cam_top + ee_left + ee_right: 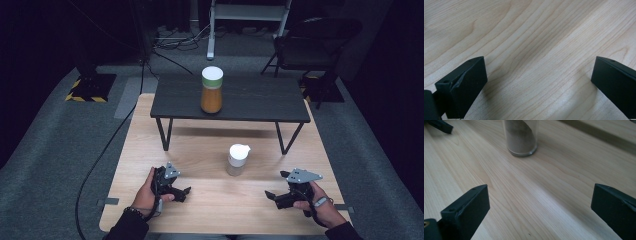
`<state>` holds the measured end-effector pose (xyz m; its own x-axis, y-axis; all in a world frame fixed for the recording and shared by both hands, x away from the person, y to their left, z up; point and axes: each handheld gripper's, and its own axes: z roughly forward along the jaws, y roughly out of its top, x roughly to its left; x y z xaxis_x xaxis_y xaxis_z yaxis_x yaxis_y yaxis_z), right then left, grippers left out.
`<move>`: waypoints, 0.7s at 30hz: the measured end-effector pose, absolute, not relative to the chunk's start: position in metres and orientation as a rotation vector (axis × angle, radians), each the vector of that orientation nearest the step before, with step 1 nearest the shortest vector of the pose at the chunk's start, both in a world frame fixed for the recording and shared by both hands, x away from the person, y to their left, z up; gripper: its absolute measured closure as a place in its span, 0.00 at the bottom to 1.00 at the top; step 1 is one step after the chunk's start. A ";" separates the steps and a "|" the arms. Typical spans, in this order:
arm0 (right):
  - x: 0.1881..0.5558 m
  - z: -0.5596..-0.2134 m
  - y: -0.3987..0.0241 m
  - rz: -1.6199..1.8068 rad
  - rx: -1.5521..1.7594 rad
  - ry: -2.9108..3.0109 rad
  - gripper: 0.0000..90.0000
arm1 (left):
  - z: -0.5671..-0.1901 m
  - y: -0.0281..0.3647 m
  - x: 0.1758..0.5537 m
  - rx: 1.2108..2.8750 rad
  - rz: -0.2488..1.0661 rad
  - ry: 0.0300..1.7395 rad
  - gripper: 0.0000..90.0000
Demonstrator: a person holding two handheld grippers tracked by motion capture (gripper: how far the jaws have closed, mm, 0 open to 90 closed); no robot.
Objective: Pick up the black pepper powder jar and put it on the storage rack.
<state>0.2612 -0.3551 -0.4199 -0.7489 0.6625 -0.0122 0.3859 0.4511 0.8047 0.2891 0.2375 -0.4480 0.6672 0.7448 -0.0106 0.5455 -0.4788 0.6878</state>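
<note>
We hold the left gripper (pixel 186 191) and right gripper (pixel 270 195) with jaws spread wide, empty, over the light wooden table (pixel 210 210). The small clear white-capped jar of beige powder (pixel 237 159) stands beyond the fingertips, between both grippers.

Pale wood-grain table (pixel 210 200), dark raised shelf (pixel 250 102), orange bottle (pixel 211 90) with green-banded white cap, black tools.

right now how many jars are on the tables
2. An orange-filled jar with a white lid stands on the dark raised shelf. A smaller white-capped jar stands on the wooden table in front, between the grippers.
</note>
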 end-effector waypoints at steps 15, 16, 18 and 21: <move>0.261 -0.415 -0.337 1.240 0.871 2.339 0.02 | -0.448 0.238 0.289 2.205 0.382 0.991 0.00; 0.262 -0.415 -0.336 1.241 0.872 2.339 0.02 | -0.448 0.238 0.289 2.205 0.382 0.991 0.00; 0.263 -0.415 -0.334 1.248 0.871 2.337 0.02 | -0.448 0.238 0.289 2.205 0.382 0.991 0.00; 0.266 -0.416 -0.332 1.270 0.857 2.334 0.02 | -0.448 0.238 0.289 2.204 0.382 0.991 0.00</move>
<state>0.2658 -0.3316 -0.4158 -0.7568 0.6534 -0.0154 0.3421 0.4161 0.8425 0.2890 0.2375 -0.4482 0.6670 0.7449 -0.0106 0.5451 -0.4783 0.6886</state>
